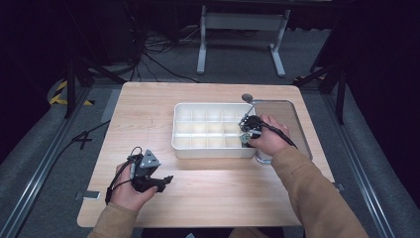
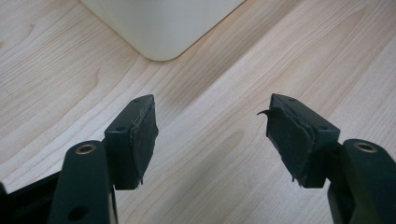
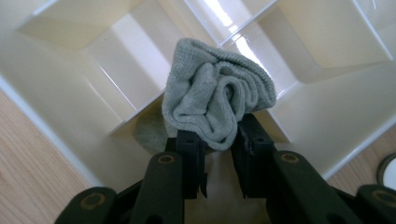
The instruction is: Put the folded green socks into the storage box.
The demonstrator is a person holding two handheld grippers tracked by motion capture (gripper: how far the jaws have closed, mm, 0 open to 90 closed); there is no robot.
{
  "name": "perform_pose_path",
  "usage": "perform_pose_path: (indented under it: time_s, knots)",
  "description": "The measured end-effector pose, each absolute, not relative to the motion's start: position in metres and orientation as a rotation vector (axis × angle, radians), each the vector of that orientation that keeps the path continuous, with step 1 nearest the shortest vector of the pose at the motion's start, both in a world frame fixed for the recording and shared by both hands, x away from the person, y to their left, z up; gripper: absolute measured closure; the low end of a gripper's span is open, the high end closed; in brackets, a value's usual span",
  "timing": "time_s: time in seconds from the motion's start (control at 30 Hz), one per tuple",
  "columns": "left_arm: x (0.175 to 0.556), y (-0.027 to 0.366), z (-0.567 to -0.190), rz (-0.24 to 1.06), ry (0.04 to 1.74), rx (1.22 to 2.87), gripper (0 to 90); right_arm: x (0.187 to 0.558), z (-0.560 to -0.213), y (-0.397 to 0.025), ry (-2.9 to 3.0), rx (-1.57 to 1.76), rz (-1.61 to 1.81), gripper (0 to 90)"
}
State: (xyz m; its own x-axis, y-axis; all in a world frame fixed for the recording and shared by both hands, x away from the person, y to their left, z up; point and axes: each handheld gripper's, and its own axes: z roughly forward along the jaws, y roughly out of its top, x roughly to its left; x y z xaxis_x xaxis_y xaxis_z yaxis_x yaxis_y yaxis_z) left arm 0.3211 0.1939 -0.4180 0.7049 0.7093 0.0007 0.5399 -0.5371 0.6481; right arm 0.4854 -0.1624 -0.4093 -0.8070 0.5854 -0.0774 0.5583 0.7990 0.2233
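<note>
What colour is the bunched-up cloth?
Pale grey-green cloth, clearest in the right gripper view, pinched by the right gripper.

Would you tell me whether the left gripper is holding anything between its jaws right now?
No, the left gripper has its jaws spread wide apart, with nothing but bare wooden table between them.

Both forearms wear tan, ochre-coloured sleeves (image 1: pixel 317 191), loose and creased at the cuffs. The left gripper (image 1: pixel 166 181) is black, topped by a grey three-cornered plate (image 1: pixel 150 159), with a black cable (image 1: pixel 113 184) looping beside it. Its jaws are matte black with brass-ringed screw holes and worn, frayed dark pads (image 2: pixel 142 140). The right gripper (image 1: pixel 244 130) is black too.
</note>
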Motion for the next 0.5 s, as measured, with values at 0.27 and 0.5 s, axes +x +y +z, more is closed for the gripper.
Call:
perform_pose_path:
  time_s: [0.27, 0.5]
  knots:
    - [0.324, 0.190, -0.418, 0.340, 0.946, 2.285, 33.5, 0.483, -0.394, -0.174, 2.879, 0.952, 0.422, 57.9]
    - [0.327, 0.186, -0.419, 0.334, 0.933, 2.284, 33.2, 0.482, -0.375, -0.170, 2.829, 0.973, 0.565, 42.9]
